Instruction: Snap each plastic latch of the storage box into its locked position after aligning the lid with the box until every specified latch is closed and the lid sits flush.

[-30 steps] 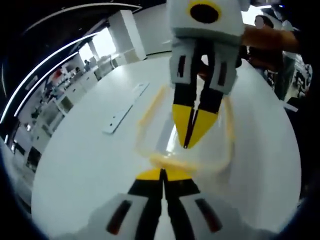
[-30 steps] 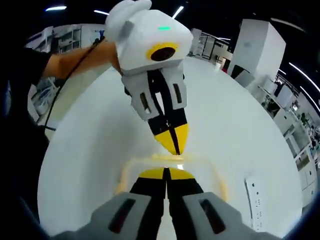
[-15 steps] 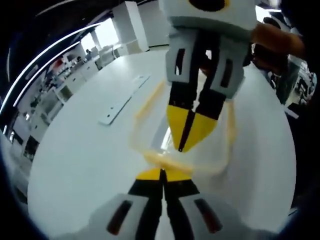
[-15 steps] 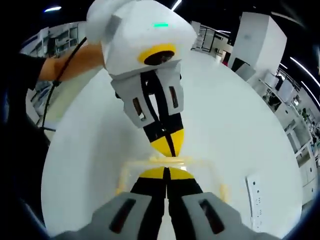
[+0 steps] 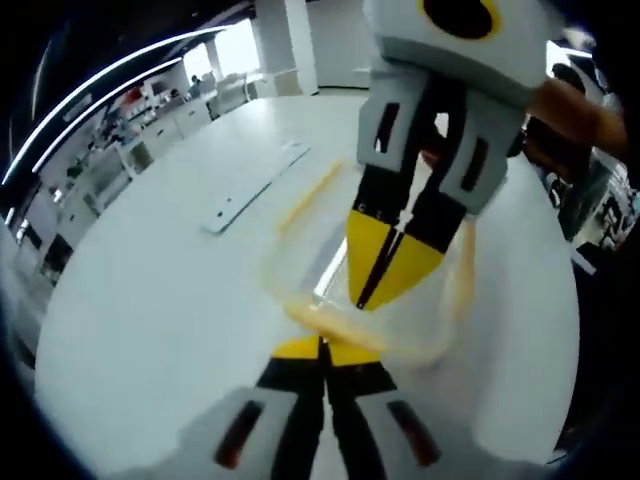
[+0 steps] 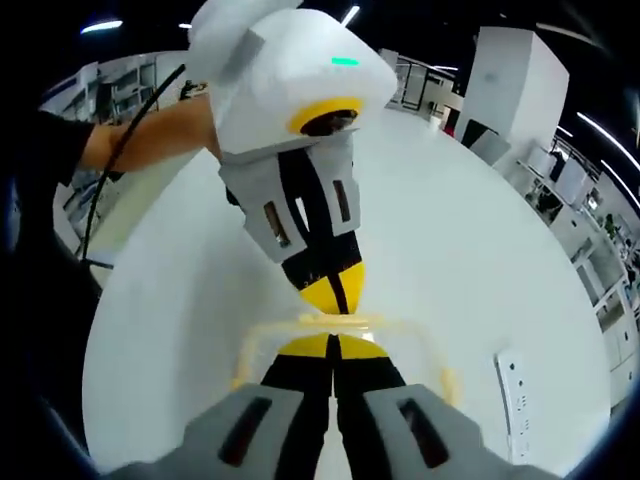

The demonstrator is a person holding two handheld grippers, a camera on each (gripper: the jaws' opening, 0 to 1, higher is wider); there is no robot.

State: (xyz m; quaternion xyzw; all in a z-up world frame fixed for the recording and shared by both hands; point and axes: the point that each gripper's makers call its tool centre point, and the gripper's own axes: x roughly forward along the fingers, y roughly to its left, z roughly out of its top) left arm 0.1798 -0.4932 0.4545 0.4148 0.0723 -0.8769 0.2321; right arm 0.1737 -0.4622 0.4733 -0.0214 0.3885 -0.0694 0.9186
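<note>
Sitting on the white table [image 5: 150,300] is the storage box [image 5: 365,265], a see-through thing with a yellowish rim, seen just past the tips of both tools.

In the left gripper view, the left gripper [image 5: 322,348] comes up from 6 o'clock with its yellow tips pressed together, nothing pinched between them. The tips are right at the box's near edge, where a yellowish latch [image 5: 345,325] is seen, pretty blurred. Whether contact is actually made can't be told. The right gripper [image 5: 372,296] drops in from 12 to 1 o'clock, pointing down over the middle of the box, its tips also closed tight with only a thin dark line between them. A hand [image 5: 580,105] is seen behind it at about 2 o'clock. A flat white strip [image 5: 255,188] lies on the table at roughly 11 o'clock, well apart from the box.

In the right gripper view the same setup is seen from the other side: the right gripper [image 6: 332,345] rises from 6 o'clock, jaws together, and the left gripper [image 6: 338,300] points down from 12 o'clock. Their tips nearly meet over the far rim of the box [image 6: 345,322]. The strip [image 6: 517,395] is seen at about 4 o'clock. A bare forearm [image 6: 150,135] reaches in from 10 o'clock.
</note>
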